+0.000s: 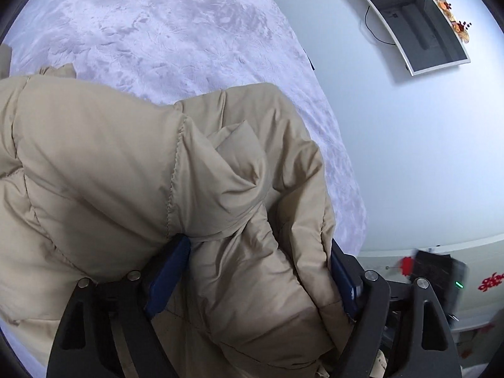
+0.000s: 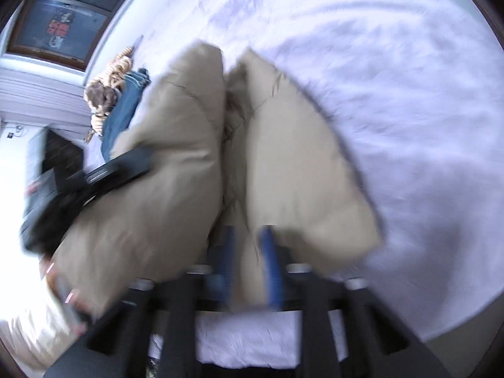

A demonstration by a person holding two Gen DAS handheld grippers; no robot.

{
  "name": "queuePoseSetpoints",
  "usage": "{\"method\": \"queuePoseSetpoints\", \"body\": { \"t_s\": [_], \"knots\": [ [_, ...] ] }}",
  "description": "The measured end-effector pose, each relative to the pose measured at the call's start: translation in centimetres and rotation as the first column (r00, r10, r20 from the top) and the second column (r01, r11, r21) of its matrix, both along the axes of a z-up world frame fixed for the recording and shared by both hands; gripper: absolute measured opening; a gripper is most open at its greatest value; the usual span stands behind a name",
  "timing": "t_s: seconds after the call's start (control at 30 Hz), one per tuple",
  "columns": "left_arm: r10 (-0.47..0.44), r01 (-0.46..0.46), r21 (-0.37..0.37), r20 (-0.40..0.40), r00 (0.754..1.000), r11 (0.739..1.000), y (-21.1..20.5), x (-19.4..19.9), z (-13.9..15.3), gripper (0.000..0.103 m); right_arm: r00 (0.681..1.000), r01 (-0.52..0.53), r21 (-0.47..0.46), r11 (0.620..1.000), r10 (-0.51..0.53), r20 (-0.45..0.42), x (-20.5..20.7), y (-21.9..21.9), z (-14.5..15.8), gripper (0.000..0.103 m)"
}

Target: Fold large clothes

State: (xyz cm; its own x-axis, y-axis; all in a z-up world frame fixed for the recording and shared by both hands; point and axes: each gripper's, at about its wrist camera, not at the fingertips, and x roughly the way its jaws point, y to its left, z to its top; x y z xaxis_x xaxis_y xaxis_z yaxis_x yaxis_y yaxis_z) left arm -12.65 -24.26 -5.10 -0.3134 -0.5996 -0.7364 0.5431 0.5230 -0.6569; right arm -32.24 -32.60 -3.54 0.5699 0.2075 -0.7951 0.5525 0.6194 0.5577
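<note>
A beige puffer jacket (image 1: 110, 173) lies bunched on the bed's white fleecy cover (image 1: 163, 31). My left gripper (image 1: 256, 277) stands open with its blue pads (image 1: 168, 271) far apart and a thick fold of the jacket bulging between them. In the blurred right wrist view the jacket (image 2: 299, 157) shows as two puffy lobes with a crease between. My right gripper (image 2: 249, 264) sits at the near end of that crease, open, its blue pads (image 2: 271, 267) a little apart with a fold of fabric between them. Blur hides whether they touch it.
Blue jeans (image 2: 123, 113) and a striped garment (image 2: 119, 66) lie at the bed's far left, below a dark window (image 2: 56, 25). A hand (image 2: 63, 286) holds the left tool's black frame (image 2: 104, 170) against the jacket. A flat screen (image 1: 409, 22) hangs on the white wall.
</note>
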Motion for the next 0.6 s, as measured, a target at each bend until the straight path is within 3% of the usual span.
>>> {"method": "queuePoseSetpoints", "body": {
  "t_s": [0.03, 0.1, 0.17, 0.27, 0.33, 0.4, 0.43, 0.47, 0.5, 0.6],
  "knots": [
    [-0.007, 0.007, 0.005, 0.013, 1.000, 1.000, 2.2, 0.4, -0.1, 0.083, 0.999, -0.020, -0.011, 1.000, 0.020, 0.036, -0.7, 0.6, 1.1, 0.088],
    [-0.017, 0.016, 0.019, 0.042, 0.999, 1.000, 1.5, 0.1, 0.0, 0.083, 0.991, -0.096, -0.004, 0.995, 0.096, 0.088, -1.1, 2.0, 3.0, 0.088],
    [-0.027, 0.025, 0.035, 0.063, 0.998, 0.999, 2.0, 1.6, -2.1, 0.083, 0.982, -0.157, 0.004, 0.988, 0.156, 0.105, -0.3, 3.5, 3.8, 0.088],
    [-0.039, 0.033, 0.059, 0.109, 0.993, 0.998, 0.6, 2.6, -1.6, 0.083, 0.978, -0.195, -0.033, 0.980, 0.197, 0.070, 2.9, 6.0, 3.3, 0.088],
    [-0.038, 0.029, 0.050, 0.185, 0.982, 0.998, -0.1, 2.8, -0.2, 0.083, 0.984, -0.179, -0.118, 0.977, 0.180, -0.002, 4.2, 6.9, 2.5, 0.088],
    [-0.008, 0.001, 0.023, 0.299, 0.954, 1.000, 0.8, 3.5, 1.5, 0.083, 0.991, -0.133, -0.187, 0.973, 0.128, -0.039, 5.0, 7.0, 2.4, 0.079],
    [0.021, -0.031, 0.020, 0.369, 0.929, 0.999, 1.6, 4.0, 2.3, 0.083, 0.994, -0.109, -0.204, 0.973, 0.103, -0.042, 5.3, 6.7, 2.4, 0.057],
    [0.047, -0.062, 0.020, 0.422, 0.905, 0.998, 2.4, 4.6, 2.8, 0.083, 0.996, -0.085, -0.216, 0.973, 0.076, -0.052, 5.3, 6.1, 2.3, 0.025],
    [0.076, -0.101, 0.029, 0.473, 0.878, 0.994, 3.4, 5.3, 3.0, 0.083, 0.997, -0.060, -0.229, 0.971, 0.046, -0.064, 5.0, 5.6, 2.1, 0.019],
    [0.111, -0.213, 0.108, 0.587, 0.802, 0.971, 5.5, 7.7, 1.5, 0.083, 0.996, 0.000, -0.244, 0.970, -0.021, -0.084, 2.9, 3.5, 1.4, 0.016]
  ]
}}
